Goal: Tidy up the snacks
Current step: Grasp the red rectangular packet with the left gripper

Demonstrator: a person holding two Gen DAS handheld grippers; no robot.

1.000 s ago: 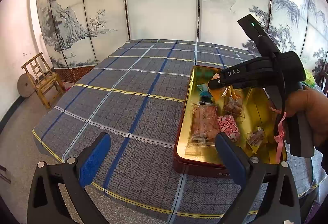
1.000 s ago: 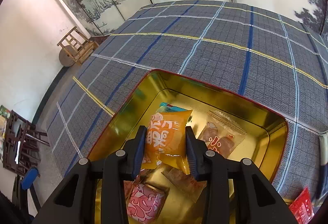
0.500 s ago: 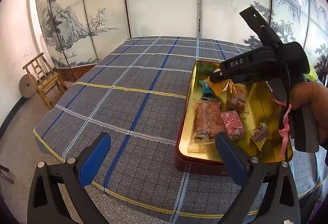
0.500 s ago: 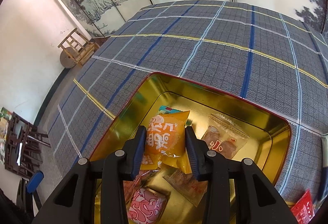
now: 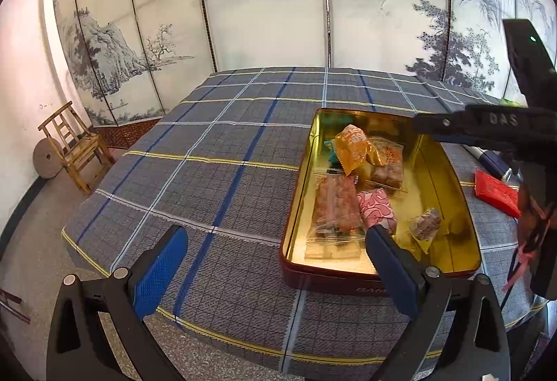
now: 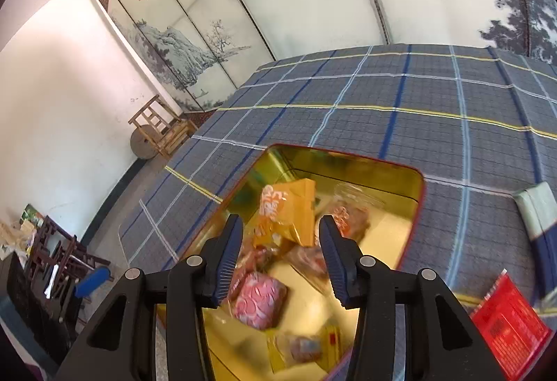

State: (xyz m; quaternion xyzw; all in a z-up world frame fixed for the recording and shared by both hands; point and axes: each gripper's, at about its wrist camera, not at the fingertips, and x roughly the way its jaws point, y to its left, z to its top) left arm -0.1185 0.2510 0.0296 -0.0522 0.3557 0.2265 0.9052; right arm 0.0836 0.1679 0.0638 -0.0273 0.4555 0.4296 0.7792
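Observation:
A gold tin with a red rim (image 5: 303, 168) (image 6: 414, 203) sits on the plaid tablecloth and holds several wrapped snacks. An orange packet (image 5: 351, 147) (image 6: 289, 214) lies at its far end, beside a clear packet of brown pieces (image 5: 386, 165). A pink patterned packet (image 5: 376, 208) (image 6: 259, 299) and a long clear packet (image 5: 336, 203) lie nearer. My right gripper (image 6: 278, 255) is open and empty above the tin, just behind the orange packet. My left gripper (image 5: 275, 271) is open and empty at the table's near edge, left of the tin.
A red packet (image 5: 496, 193) (image 6: 510, 321) lies on the cloth right of the tin. A pale green and blue object (image 6: 538, 210) lies further right. A folding screen stands behind the table. A wooden chair (image 5: 75, 144) stands on the floor at the left.
My right gripper has opened and let go of the orange packet, which now lies in the tin. The gripper has drawn back and up. The left gripper has barely moved.

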